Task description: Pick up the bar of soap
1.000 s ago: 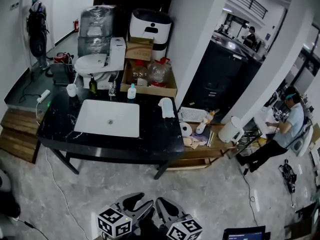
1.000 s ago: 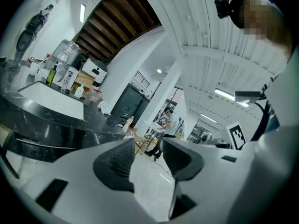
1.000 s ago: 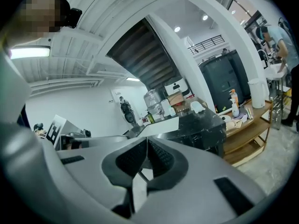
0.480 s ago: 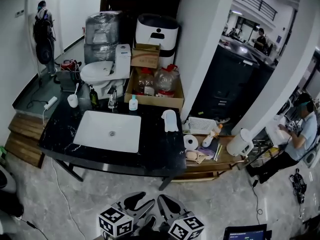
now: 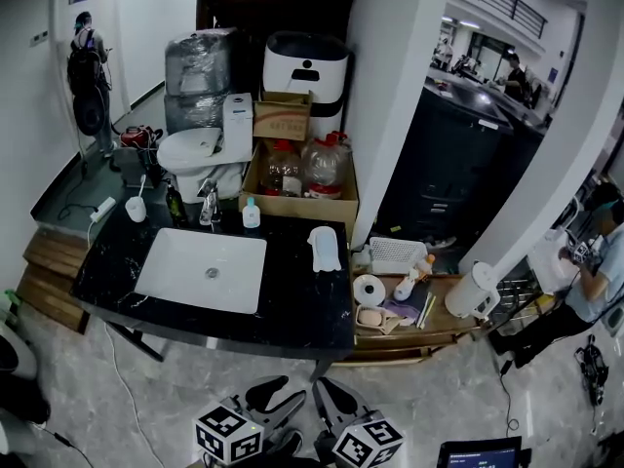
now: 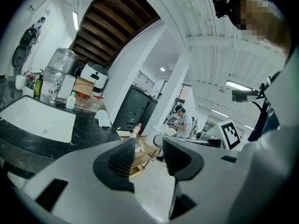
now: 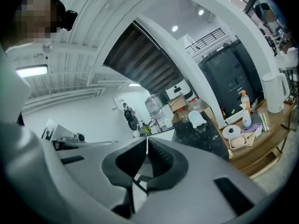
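The bar of soap (image 5: 369, 317) is a pale peach block in a small dish on the low wooden table (image 5: 437, 331), right of the black counter. In the right gripper view the soap (image 7: 238, 142) lies far off at the right. Both grippers are low in the head view, over the floor and well short of the table. My left gripper (image 5: 283, 395) is open and empty, and a clear gap shows between its pads in the left gripper view (image 6: 148, 146). My right gripper (image 5: 327, 398) is shut with nothing in it, its pads meeting (image 7: 147, 143).
The black counter (image 5: 297, 310) holds a white sink (image 5: 202, 269), a white cloth (image 5: 324, 247) and small bottles. A paper roll (image 5: 369, 289), a bottle (image 5: 409, 279), a white basket (image 5: 395, 253) and a kettle (image 5: 473, 291) crowd the low table. A person (image 5: 595, 271) sits at the far right.
Both grippers have moved forward together towards the counter, which now sits nearer and lower in the head view. Their jaws have not changed.
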{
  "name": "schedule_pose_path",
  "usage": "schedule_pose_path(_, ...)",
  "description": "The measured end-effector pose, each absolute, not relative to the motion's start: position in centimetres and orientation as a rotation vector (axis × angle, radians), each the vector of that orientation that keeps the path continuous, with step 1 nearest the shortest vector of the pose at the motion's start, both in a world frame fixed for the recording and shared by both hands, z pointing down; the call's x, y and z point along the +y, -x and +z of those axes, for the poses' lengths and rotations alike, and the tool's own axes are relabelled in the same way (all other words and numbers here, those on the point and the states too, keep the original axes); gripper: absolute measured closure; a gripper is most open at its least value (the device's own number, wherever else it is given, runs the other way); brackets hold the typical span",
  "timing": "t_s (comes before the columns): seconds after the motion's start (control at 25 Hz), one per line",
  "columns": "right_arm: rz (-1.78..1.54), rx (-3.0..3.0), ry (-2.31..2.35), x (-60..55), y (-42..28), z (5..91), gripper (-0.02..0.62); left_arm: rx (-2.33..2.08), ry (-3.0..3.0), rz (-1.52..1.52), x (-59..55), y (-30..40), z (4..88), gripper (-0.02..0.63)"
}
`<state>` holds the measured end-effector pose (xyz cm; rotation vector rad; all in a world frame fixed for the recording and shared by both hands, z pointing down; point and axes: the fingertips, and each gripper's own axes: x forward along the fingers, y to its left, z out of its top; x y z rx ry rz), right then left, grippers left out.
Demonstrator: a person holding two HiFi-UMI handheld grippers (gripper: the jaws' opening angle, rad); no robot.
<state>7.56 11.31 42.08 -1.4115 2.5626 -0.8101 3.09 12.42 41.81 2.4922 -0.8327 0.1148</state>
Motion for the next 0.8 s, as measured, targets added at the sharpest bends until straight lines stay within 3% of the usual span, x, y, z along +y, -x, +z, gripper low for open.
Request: schedule_pose_path(0.8, -0.893, 2.44, 1.555, 1.9, -11.1, 44.2, 0.574, -0.711, -2.48, 0.139, 2.6, -6.1, 43.1, 0.41)
